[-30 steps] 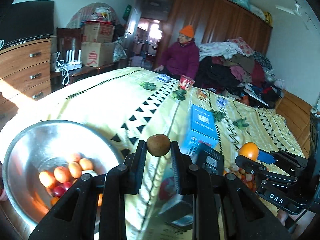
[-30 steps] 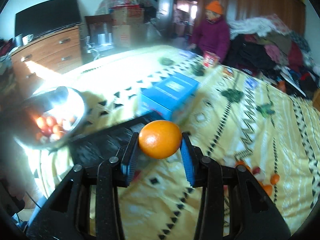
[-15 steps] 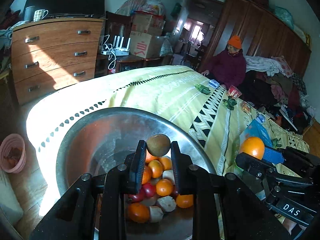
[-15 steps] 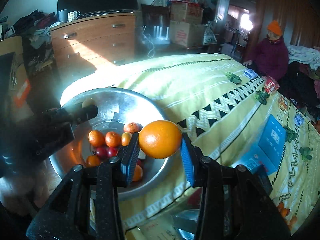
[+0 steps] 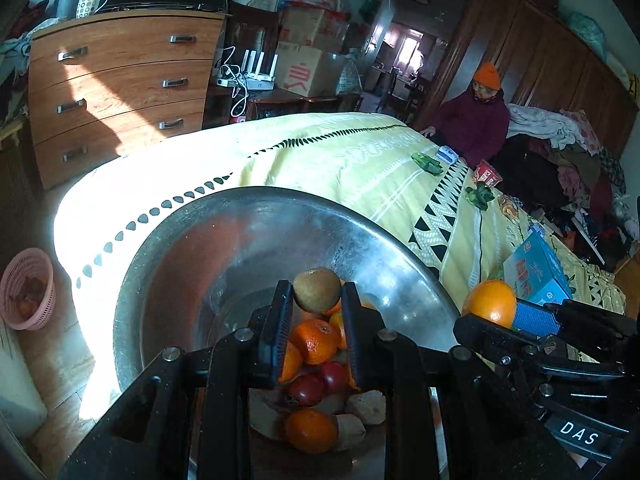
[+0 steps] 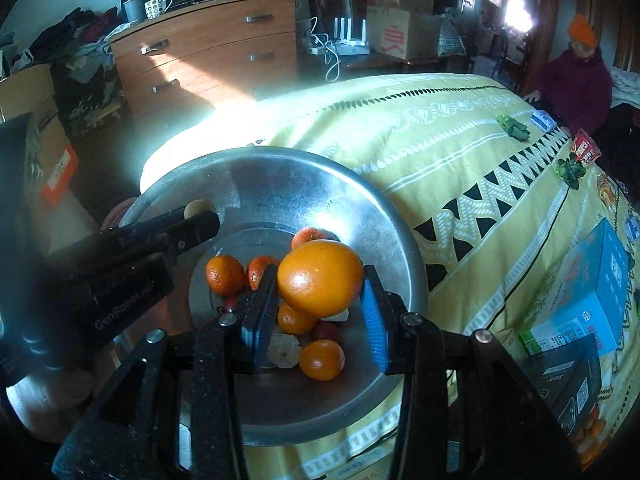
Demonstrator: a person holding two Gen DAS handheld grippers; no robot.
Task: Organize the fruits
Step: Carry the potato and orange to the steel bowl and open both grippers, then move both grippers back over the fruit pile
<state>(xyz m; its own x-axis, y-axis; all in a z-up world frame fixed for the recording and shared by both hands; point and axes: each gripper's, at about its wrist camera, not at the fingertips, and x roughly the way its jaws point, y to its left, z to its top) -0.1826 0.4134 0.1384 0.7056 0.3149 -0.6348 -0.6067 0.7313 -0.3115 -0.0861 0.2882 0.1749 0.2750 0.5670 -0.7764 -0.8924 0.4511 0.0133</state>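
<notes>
A wide metal bowl (image 5: 224,236) sits at the near end of the yellow bedspread and holds several small oranges (image 5: 314,340), red fruits (image 5: 306,390) and pale pieces. My left gripper (image 5: 316,300) is shut on a small brown fruit (image 5: 317,290) and holds it above the bowl's middle. My right gripper (image 6: 322,280) is shut on a large orange (image 6: 320,278), also above the bowl (image 6: 280,176). The right gripper shows in the left wrist view (image 5: 496,312) at the bowl's right rim. The left gripper shows in the right wrist view (image 6: 200,216) over the bowl's left side.
A blue box (image 6: 588,288) and a dark box (image 6: 568,384) lie on the bed to the right, with loose small oranges (image 6: 588,432) beside them. A pink basket (image 5: 26,288) stands on the floor at left. A wooden dresser (image 5: 120,88) is behind; a person (image 5: 476,120) sits at the bed's far side.
Both grippers have swung left from over the bedspread to above the bowl, each still holding its fruit. The bowl now fills the near view of both cameras.
</notes>
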